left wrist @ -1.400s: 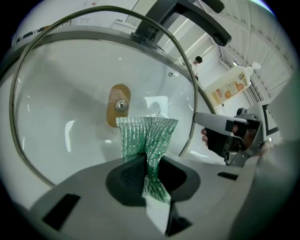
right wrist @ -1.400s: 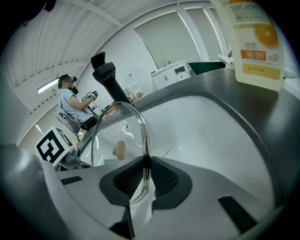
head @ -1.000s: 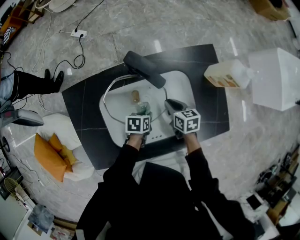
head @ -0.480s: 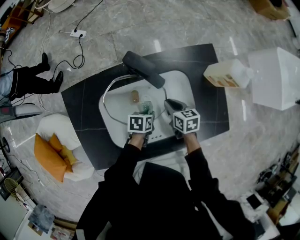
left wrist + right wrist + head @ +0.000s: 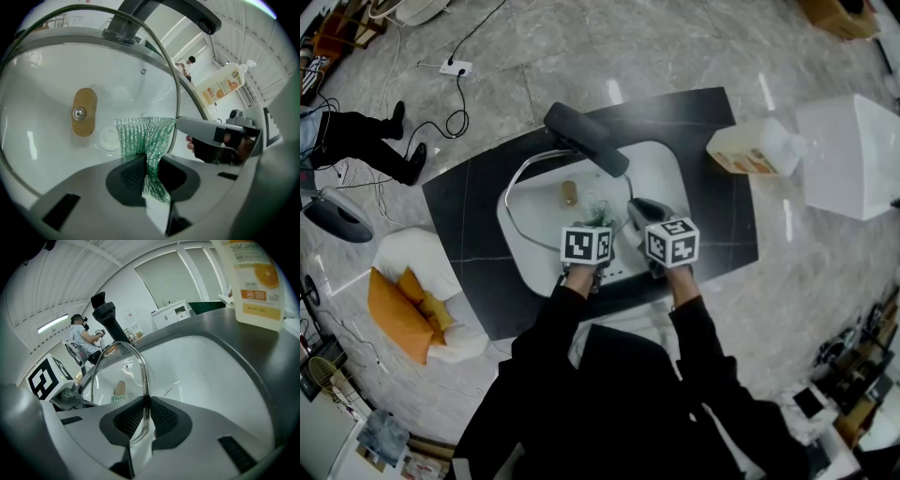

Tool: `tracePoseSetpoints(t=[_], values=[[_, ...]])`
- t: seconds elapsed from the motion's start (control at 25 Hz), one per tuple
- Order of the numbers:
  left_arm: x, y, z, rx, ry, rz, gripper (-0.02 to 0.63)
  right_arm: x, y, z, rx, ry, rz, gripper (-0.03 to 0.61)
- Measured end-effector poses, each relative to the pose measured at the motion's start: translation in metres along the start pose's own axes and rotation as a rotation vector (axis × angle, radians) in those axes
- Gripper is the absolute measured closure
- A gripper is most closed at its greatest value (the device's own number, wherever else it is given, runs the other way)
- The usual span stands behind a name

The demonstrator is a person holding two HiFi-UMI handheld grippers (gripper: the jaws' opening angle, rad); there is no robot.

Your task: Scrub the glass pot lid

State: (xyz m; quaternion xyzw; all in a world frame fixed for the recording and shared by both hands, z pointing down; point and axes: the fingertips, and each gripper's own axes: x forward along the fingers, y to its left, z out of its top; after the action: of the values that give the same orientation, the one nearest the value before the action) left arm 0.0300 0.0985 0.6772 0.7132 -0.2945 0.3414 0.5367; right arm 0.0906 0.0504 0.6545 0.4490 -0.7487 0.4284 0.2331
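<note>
Gripping a green mesh scrubbing cloth (image 5: 143, 136), the left gripper (image 5: 149, 168) has its 2 jaws shut tight on the fabric, and the free end of the cloth fans out flat against the round glass pot lid with a metal rim (image 5: 56, 84). A tan wooden knob (image 5: 85, 111) with 1 screw at its middle sits at the lid's centre, just left of the cloth.

The right gripper (image 5: 146, 416) has its 2 jaws clamped on the lid's thin metal rim, which runs up between the dark ribbed pads and curves away in an arc.

From the head view, the lid (image 5: 544, 202) stands tilted inside the white rounded sink basin (image 5: 661, 173), which is set into a black countertop (image 5: 469, 206). Both grippers reach into the near side of the basin, side by side, left (image 5: 592, 221) beside right (image 5: 639, 214). A black tap (image 5: 586, 138) overhangs the far edge of the sink. A pale plastic bottle with an orange label (image 5: 755, 150) lies on the counter's right end, well apart from the lid.
</note>
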Motion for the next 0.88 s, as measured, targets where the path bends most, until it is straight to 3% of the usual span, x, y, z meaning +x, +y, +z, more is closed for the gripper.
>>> tracePoseSetpoints(t=[0.88], values=[[-0.011,-0.032,0.028,0.033,-0.068,-0.088,0.551,0.0,-0.004,0.0,0.01,0.043,-0.03,0.531]])
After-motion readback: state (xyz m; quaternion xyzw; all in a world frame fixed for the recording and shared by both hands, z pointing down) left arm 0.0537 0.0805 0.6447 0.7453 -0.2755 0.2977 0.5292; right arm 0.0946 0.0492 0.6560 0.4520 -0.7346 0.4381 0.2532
